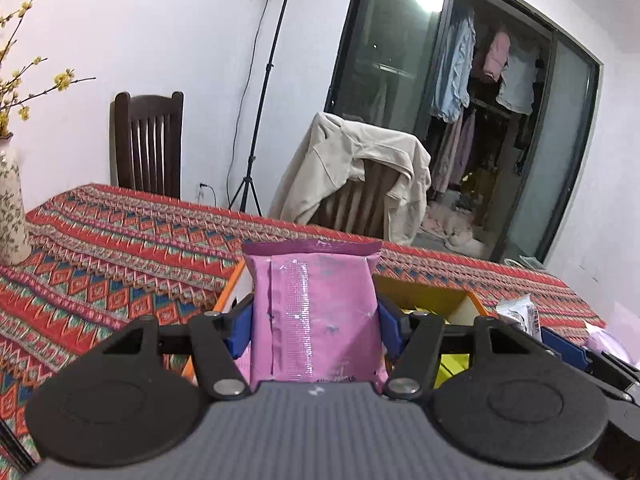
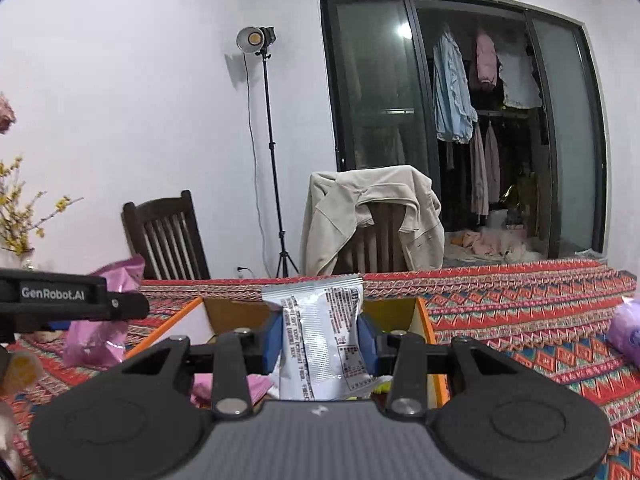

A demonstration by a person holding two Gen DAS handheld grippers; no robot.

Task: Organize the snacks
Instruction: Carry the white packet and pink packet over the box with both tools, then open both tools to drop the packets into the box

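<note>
My left gripper point(image 1: 314, 326) is shut on a pink snack packet point(image 1: 316, 312), held upright with its back seam toward the camera, above an orange-rimmed box point(image 1: 230, 280). My right gripper point(image 2: 320, 344) is shut on a silver-white snack packet point(image 2: 324, 340) with printed text, also held over the orange-rimmed box point(image 2: 424, 320). In the right wrist view the left gripper point(image 2: 132, 306) shows at the left edge with the pink packet point(image 2: 96, 336) in it. In the left wrist view the silver packet point(image 1: 518, 312) and the right gripper's blue finger point(image 1: 564, 344) appear at the right. Yellow packets point(image 1: 452, 364) lie inside the box.
The table point(image 1: 120, 248) wears a red patterned cloth. A floral vase point(image 1: 12, 216) with yellow blossom twigs stands at its left. A purple bag point(image 2: 626, 332) lies at the table's right. Behind are two wooden chairs, one point(image 2: 376, 220) draped with a beige jacket, and a lamp stand point(image 2: 272, 152).
</note>
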